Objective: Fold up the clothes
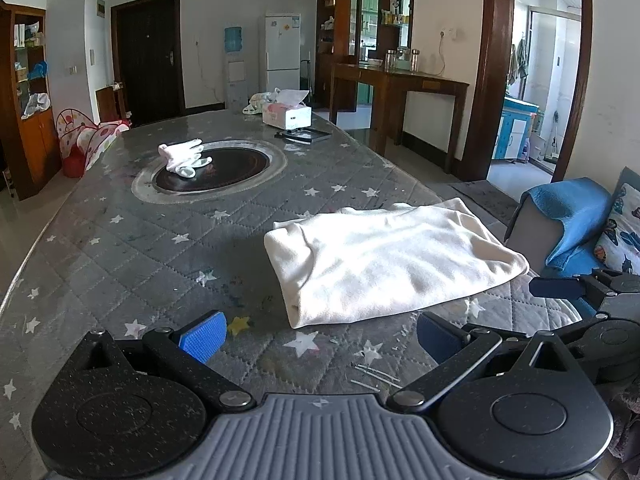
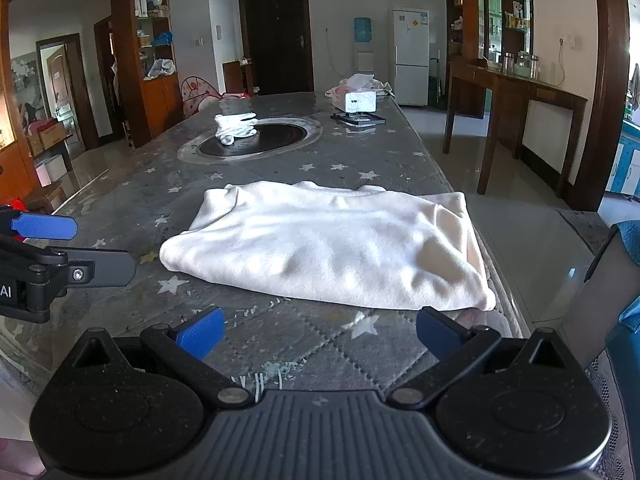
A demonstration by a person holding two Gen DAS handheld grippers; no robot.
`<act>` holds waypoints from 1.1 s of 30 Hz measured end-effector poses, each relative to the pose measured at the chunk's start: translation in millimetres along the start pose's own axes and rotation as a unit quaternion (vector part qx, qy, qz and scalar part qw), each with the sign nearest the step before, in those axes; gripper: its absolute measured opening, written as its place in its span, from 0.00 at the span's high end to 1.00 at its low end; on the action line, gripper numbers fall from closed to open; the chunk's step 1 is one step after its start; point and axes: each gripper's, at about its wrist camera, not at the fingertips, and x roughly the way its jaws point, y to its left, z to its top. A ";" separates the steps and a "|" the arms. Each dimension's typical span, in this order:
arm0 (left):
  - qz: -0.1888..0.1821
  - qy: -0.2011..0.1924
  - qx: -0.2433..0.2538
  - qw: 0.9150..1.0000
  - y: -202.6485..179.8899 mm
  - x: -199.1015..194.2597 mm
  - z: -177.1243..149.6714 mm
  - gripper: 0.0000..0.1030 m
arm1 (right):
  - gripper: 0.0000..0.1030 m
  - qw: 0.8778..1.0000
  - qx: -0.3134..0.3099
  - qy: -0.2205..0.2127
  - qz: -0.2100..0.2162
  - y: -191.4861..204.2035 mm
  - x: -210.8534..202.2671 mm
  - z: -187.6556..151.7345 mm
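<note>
White cloth: folded on the grey table.
My left gripper: wide apart, empty, cloth at 1 o'clock.
My right gripper: wide apart, empty, cloth at 12 o'clock.

A folded white garment lies on the table beyond the right gripper, fingers spread.

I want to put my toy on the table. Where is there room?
There is bare star cloth between the cream garment and the round dark plate. The near strip by the open left gripper is bare too. It is crowded at the far end: tissue box, black frame. White gloves sit on the plate.
</note>
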 end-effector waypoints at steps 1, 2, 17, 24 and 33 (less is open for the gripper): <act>0.000 -0.001 0.001 1.000 -0.5 -1.2 -0.4 0.00 | 0.00 1.000 0.000 -0.001 0.000 0.4 -1.1 -0.3; 0.000 -0.002 0.001 1.000 -0.7 -2.2 -0.7 0.00 | 0.00 1.000 0.000 -0.002 0.000 0.7 -1.8 -0.3; 0.001 -0.016 0.013 1.000 -7.3 -16.4 -2.5 0.00 | 0.00 1.000 -0.007 -0.009 0.005 6.2 -11.1 -2.2; 0.011 -0.016 0.025 0.999 -11.8 -22.5 0.1 0.00 | 0.00 1.000 -0.010 -0.012 0.007 8.2 -14.4 -0.7; 0.017 -0.012 0.029 0.999 -15.5 -28.0 1.1 0.00 | 0.00 1.000 -0.009 -0.013 0.007 8.9 -16.3 0.5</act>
